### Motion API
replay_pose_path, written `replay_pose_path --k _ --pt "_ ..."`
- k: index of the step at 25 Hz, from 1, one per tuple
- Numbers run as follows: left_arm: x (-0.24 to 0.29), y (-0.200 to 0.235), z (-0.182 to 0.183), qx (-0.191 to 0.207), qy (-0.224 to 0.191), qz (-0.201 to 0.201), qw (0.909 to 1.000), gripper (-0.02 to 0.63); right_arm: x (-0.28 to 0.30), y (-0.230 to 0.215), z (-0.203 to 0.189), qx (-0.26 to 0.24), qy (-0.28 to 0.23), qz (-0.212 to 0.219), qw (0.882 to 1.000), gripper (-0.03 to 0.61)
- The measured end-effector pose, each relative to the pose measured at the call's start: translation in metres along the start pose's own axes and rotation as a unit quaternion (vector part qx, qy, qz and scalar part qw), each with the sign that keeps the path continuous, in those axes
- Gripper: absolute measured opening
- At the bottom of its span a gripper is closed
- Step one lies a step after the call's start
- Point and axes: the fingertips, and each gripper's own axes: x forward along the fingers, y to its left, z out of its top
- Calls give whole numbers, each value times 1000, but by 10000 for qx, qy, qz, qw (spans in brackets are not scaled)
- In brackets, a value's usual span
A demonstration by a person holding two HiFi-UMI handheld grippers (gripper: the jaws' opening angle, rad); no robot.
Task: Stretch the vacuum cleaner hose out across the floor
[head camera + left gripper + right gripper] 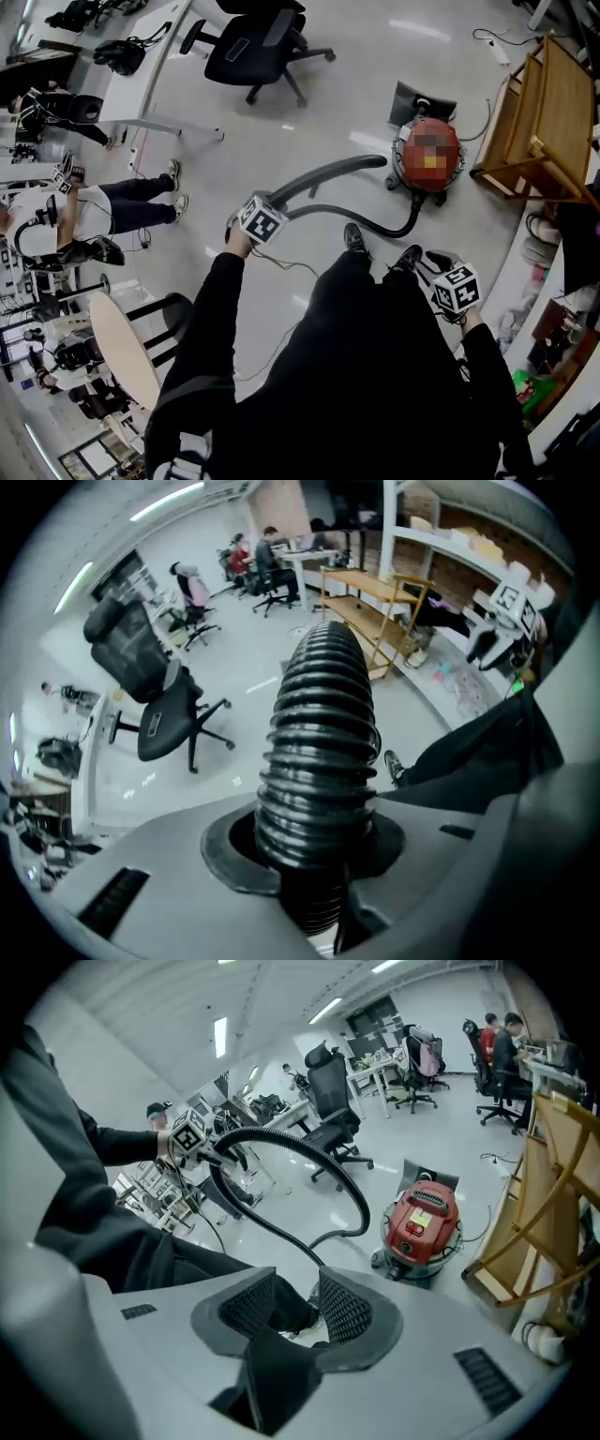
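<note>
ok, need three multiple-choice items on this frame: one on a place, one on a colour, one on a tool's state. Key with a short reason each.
1. Where does the vacuum cleaner stand?
A. On the floor beside the wooden rack
B. On top of that rack
C. Lifted clear of the floor

2. What colour is its body?
A. Blue
B. Red
C. Yellow

3. What state is the left tool in?
A. Open and empty
B. Shut on nothing
C. Shut on the hose

Key:
1 A, the right gripper view shows it on the floor right next to the rack.
2 B, the same view shows a red body.
3 C, the left gripper view shows the ribbed hose clamped between the jaws.
</note>
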Motion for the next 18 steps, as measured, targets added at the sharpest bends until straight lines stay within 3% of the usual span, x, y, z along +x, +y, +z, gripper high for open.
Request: replay_pose_path --k 7,11,14,18 --pt "-25 39 -66 -1575 -353 -6 9869 129 12 29 1 70 39 -117 9999 150" --pt "-27 75 -138 -2435 -618 -131 9678 129 33 57 2 262 168 -382 9988 149" --pt "-23 110 -217 -3325 -817 -263 9392 129 56 93 1 327 311 -542 9975 144" --pt "-7 139 -313 -4774 -961 -358 8727 129 90 145 3 155 574 -503 9970 141"
